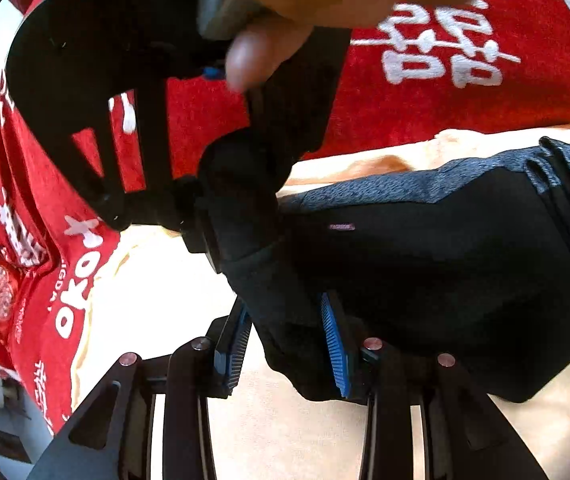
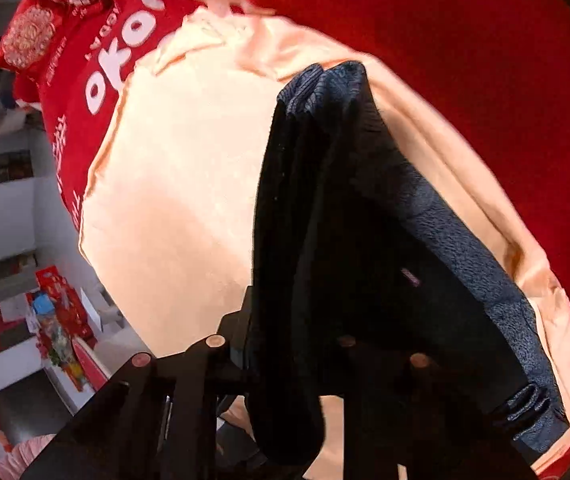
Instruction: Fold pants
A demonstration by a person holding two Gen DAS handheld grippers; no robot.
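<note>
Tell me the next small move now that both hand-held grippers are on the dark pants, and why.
Probably carry the held edge across and lay it flat on the pale cloth. The left hand-held gripper pinches a bunched fold of the dark pants, and the right hand-held gripper seems closed on fabric draped over its fingers, so the pants hang gathered, with the fold not yet laid down.

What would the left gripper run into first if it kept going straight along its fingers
The dark pants. The left gripper already has a fold of them between its blue pads, so more fabric lies directly ahead. Past that sits the right gripper, apparently close, though depth is hard to judge here.
</note>
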